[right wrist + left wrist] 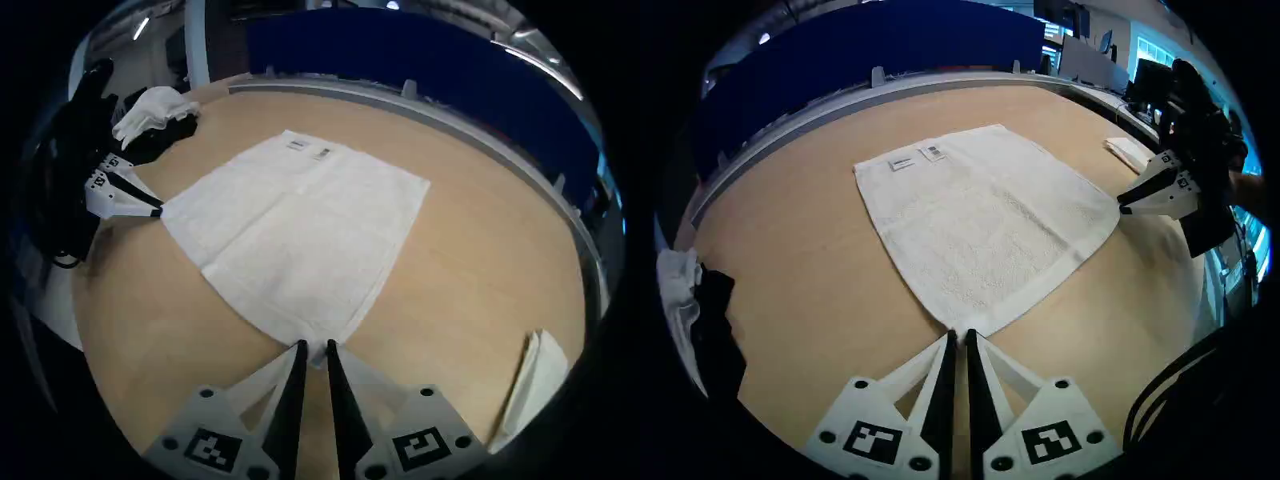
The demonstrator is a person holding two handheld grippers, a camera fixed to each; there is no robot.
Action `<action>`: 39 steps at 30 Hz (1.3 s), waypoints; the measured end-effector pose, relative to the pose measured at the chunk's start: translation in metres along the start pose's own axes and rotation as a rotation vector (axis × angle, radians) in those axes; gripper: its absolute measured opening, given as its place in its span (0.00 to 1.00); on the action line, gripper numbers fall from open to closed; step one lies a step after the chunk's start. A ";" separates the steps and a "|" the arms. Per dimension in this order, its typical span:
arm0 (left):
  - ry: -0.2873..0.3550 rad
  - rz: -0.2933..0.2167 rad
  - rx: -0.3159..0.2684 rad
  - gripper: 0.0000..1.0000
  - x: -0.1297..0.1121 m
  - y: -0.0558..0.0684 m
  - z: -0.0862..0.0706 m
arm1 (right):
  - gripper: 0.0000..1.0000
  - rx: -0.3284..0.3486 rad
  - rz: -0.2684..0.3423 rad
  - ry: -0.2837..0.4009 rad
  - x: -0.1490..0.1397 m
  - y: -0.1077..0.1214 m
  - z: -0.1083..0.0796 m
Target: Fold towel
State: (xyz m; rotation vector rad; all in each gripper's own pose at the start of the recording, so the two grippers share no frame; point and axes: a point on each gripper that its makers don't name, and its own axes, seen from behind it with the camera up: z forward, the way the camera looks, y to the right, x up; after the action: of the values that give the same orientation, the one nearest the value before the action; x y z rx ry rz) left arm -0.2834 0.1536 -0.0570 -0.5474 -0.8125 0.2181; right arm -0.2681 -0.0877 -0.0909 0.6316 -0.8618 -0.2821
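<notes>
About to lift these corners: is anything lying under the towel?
The towel lies flat on the wooden table, no bump showing; two small labels sit on top at its far edge. The table beneath it is covered, so something thin cannot be ruled out.

Towel: white terry cloth just ahead of my left gripper, matt nubby pile, flatter woven band along the hems.
Table: pale wood-look top beneath it, smooth; I see a soft sheen.
Fingers: matt black faces on smooth white plastic shells.
Partition: blue, matt, cloth-like to my eye, far ahead.
</notes>
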 end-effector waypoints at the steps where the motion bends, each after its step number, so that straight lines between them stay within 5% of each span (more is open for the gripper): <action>1: 0.002 -0.002 0.000 0.09 0.001 0.001 -0.001 | 0.18 0.001 0.003 0.002 0.001 0.000 -0.001; 15: 0.013 -0.020 0.002 0.09 0.009 0.006 -0.010 | 0.17 0.007 -0.002 0.015 0.008 0.002 -0.011; 39: 0.065 -0.119 -0.012 0.09 0.046 0.020 -0.071 | 0.16 0.029 0.033 0.118 0.058 -0.006 -0.080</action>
State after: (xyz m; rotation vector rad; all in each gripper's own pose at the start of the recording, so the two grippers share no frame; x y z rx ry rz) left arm -0.1999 0.1614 -0.0789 -0.5128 -0.7803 0.0858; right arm -0.1688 -0.0879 -0.0980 0.6537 -0.7630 -0.2009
